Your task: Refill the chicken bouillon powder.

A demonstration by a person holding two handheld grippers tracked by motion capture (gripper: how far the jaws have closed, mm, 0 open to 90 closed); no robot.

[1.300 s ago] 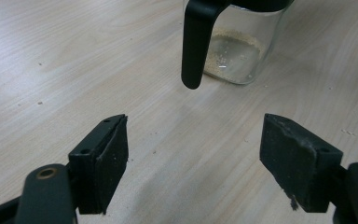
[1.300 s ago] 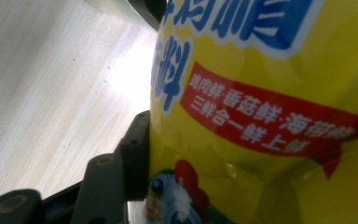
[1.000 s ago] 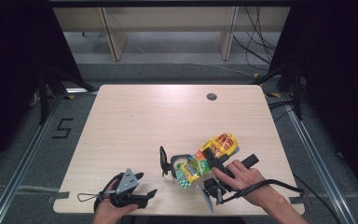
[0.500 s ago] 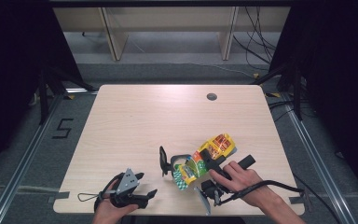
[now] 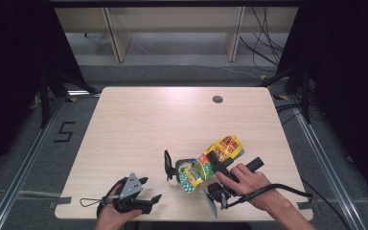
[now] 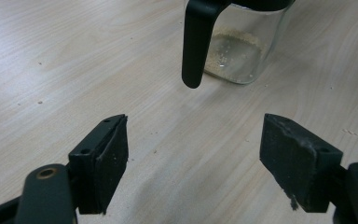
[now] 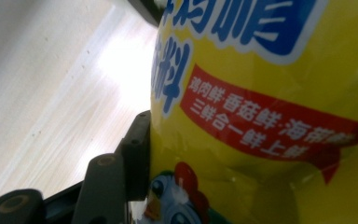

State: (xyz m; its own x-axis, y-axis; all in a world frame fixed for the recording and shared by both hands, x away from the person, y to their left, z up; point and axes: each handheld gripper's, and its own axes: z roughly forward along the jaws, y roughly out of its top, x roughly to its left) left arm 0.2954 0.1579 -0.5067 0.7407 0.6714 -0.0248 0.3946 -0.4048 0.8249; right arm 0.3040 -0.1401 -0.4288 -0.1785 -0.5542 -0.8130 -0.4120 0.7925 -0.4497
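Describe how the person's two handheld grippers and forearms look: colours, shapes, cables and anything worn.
Both grippers are black. The left gripper carries a grey three-cornered plate on top and trails a thin looped cable. Its jaws end in flat rectangular black pads. The right gripper trails a thicker black cable. The forearms are bare, without sleeves.

My left gripper (image 5: pixel 141 201) sits at the table's (image 5: pixel 139 124) seven o'clock, the jar (image 5: pixel 179 168) at its two o'clock. My right gripper (image 5: pixel 216 165) holds the pouch (image 5: pixel 211 160) tilted over the jar, at the jar's three o'clock.

Even overhead light falls on the pale surface (image 5: pixel 139 124) while the surroundings stay dark; glare whitens it beside the blurred, too-close yellow packet (image 7: pixel 270 116).
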